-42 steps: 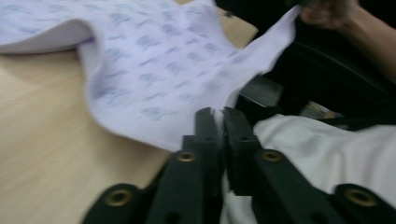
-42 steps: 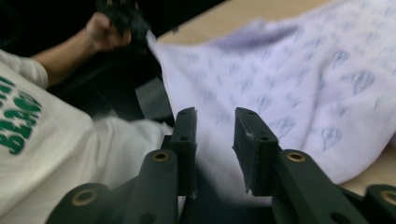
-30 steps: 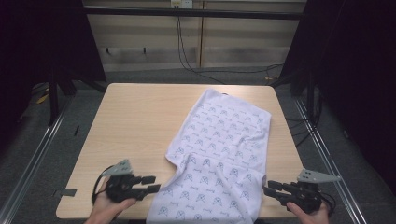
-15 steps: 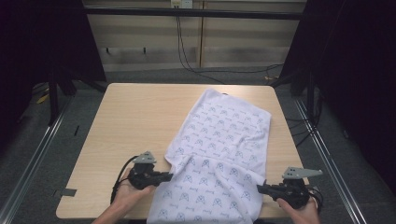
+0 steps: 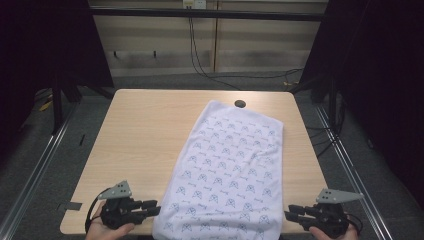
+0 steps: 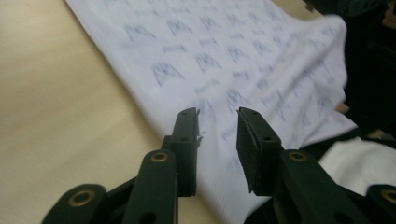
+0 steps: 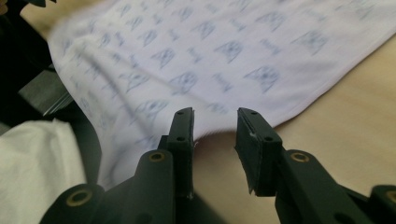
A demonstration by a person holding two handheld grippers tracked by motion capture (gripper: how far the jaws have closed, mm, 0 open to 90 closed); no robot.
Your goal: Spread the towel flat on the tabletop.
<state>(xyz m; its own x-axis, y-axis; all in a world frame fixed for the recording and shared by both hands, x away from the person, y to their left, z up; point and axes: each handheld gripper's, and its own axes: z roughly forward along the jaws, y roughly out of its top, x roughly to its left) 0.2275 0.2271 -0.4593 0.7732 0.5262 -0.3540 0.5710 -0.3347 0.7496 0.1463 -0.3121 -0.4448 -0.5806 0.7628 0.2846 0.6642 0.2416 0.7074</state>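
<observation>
A white cloth printed with small blue motifs lies flat and slantwise on the wooden table, its near edge at the table's front. My left gripper sits just left of the cloth's near left corner, and its jaws have just been opening. In the left gripper view the left gripper stands open over the cloth with nothing pinched. My right gripper rests just right of the near right corner, jaws also just opened. In the right gripper view the right gripper is open, with the cloth's edge just beyond its tips.
A round cable hole lies in the table just beyond the cloth's far edge. Bare wood stretches along the table's left half. Dark frame posts and metal rails flank the table. The person's white garment is close behind the near edge.
Half a second ago both grippers were on the cloth's near corners. Now they have drawn outward off it with jaws apart, and the cloth lies smoother.
</observation>
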